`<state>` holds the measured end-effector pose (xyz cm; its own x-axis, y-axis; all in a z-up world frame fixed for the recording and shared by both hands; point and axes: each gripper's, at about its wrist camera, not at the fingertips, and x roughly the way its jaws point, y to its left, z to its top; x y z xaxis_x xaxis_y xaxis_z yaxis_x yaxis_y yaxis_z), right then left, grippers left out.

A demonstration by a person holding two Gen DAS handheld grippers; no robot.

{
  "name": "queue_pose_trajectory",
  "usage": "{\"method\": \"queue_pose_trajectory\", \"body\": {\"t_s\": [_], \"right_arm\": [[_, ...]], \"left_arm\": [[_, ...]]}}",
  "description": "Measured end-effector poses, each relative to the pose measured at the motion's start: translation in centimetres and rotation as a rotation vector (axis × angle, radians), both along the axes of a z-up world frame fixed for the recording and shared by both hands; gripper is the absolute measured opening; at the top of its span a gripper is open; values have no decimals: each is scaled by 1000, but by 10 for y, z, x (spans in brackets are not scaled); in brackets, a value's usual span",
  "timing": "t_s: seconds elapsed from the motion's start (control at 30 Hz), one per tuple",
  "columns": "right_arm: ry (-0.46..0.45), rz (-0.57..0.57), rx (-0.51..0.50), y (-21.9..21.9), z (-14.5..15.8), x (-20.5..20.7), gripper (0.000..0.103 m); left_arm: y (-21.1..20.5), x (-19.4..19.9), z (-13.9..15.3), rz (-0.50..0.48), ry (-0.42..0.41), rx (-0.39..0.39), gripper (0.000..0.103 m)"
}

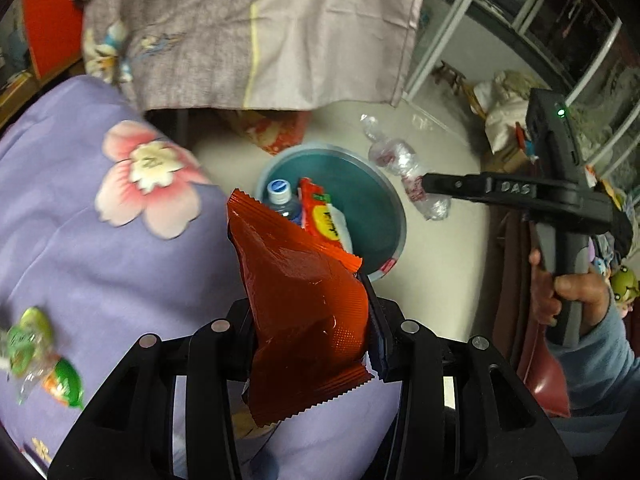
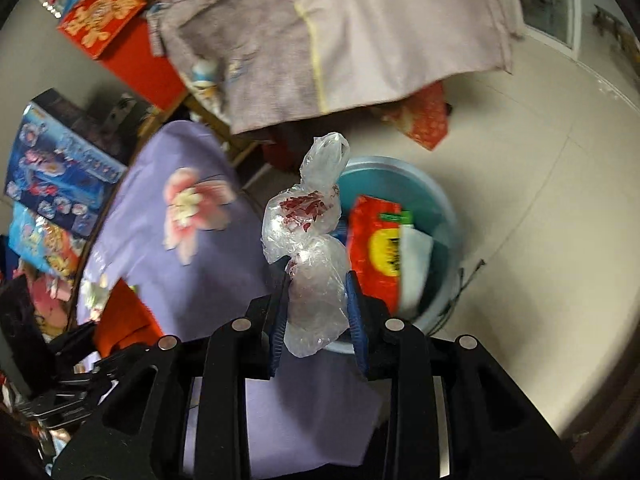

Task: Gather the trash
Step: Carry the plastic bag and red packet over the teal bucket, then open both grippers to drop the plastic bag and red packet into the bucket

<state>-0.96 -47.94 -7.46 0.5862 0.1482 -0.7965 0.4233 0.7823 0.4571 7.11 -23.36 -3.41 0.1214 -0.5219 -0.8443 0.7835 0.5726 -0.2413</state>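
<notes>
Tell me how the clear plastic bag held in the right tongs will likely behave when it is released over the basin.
The clear plastic bag looks crumpled and thin, so it is probably floppy and very light. It may drift or cling to the pads instead of dropping straight into the teal basin. It seems unlikely to break.

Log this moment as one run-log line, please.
left gripper: shut on red snack bag | right gripper: holding clear plastic bag | teal bin: below, wrapper and bottle inside
</notes>
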Motion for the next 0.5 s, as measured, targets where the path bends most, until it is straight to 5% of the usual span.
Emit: {"method": "queue_pose_trajectory", "body": {"t_s": [0.13,0.5], "right_arm": [[9,-7,27,-13,-17,6,61],[1,-56,54,-38,-25,1,76]], "left_arm": [[-27,4,-9,-20,13,21,42],[-79,12,-37,-64,52,73,43]]}}
